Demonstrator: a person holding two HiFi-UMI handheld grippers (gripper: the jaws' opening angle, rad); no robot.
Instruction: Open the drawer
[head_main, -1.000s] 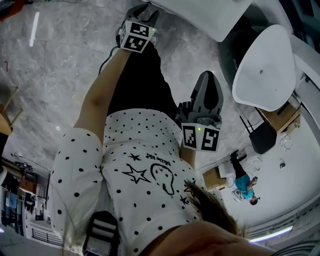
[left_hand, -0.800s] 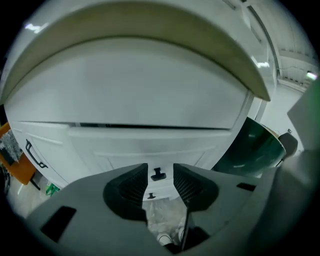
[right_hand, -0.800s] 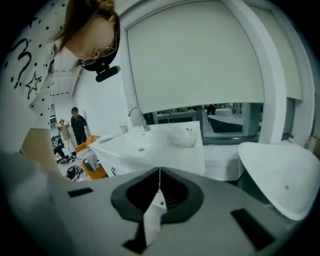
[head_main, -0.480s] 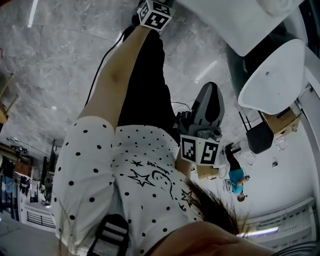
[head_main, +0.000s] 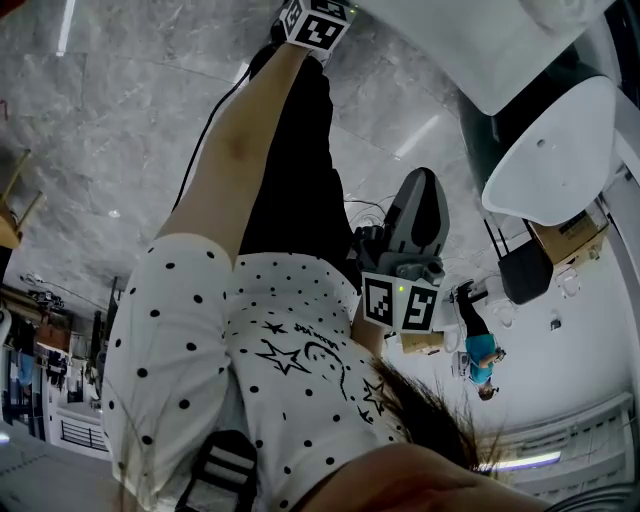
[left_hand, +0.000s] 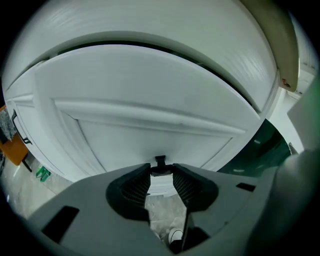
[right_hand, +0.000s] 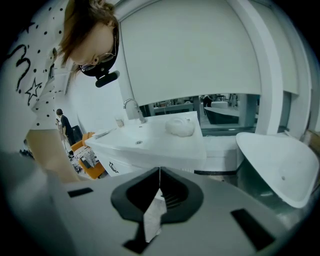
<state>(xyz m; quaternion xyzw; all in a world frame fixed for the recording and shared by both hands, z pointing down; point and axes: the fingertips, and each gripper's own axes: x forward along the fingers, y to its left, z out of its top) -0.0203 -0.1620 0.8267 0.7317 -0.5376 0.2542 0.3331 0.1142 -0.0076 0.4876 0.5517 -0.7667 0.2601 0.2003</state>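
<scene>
In the left gripper view a white drawer front (left_hand: 150, 85) fills the frame. Its small dark handle (left_hand: 160, 161) sits right between my jaw tips. My left gripper (left_hand: 161, 171) is shut on that handle, with both ribbed pads against it. In the head view only the left gripper's marker cube (head_main: 318, 20) shows, at the top edge beside the white cabinet (head_main: 470, 40). My right gripper (head_main: 420, 180) hangs by my right side, away from the cabinet. Seen in the right gripper view, the right gripper (right_hand: 159, 172) is shut with nothing in it.
A white oval basin (head_main: 550, 150) stands to the right of the cabinet. The right gripper view shows a white sink counter (right_hand: 150, 140) with a faucet (right_hand: 132, 107) and a second white basin (right_hand: 280, 160). Grey marble floor (head_main: 100, 120) lies below. A person (head_main: 478, 355) stands far off.
Over the last second my left arm stretched forward, carrying the left gripper up to the cabinet. In the last half second almost nothing has moved. The right gripper has stayed put.
</scene>
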